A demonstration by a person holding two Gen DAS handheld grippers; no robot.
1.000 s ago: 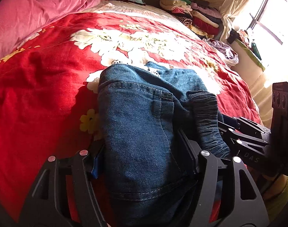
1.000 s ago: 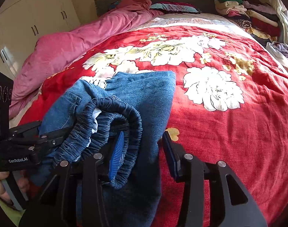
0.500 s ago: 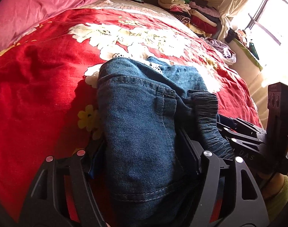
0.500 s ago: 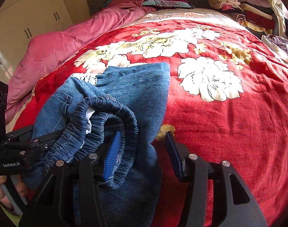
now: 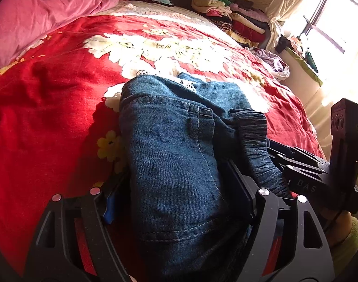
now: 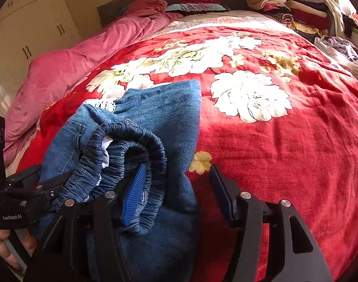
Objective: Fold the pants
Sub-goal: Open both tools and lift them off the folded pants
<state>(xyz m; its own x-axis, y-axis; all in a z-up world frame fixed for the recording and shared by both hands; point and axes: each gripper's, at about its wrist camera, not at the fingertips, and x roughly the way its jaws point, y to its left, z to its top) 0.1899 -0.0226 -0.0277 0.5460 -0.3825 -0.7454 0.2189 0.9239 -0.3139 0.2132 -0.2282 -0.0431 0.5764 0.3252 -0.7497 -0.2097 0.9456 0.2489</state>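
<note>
**Folded jeans on the bed, both grippers letting go**

The jeans [image 5: 179, 155] lie folded on the red flowered blanket [image 5: 49, 108]. The left gripper [image 5: 179, 202] straddles the denim, jaws opening. The right gripper [image 6: 179, 195] is opening too; the elastic waistband [image 6: 132, 145] drapes its blue pad (no squeeze). A white bag [image 6: 343, 51] holds pale clothes.

Your left gripper [image 5: 179, 202] is matte black, its skeletal fingers pierced by triangular cut-outs and studded with silver round-headed screws, with a blue pad inside. Your right gripper [image 6: 176, 188] matches it, with ribbed blue pads. White lettering marks each body: "GenRobot.AI" on the left, "DAS" on the right.
</note>
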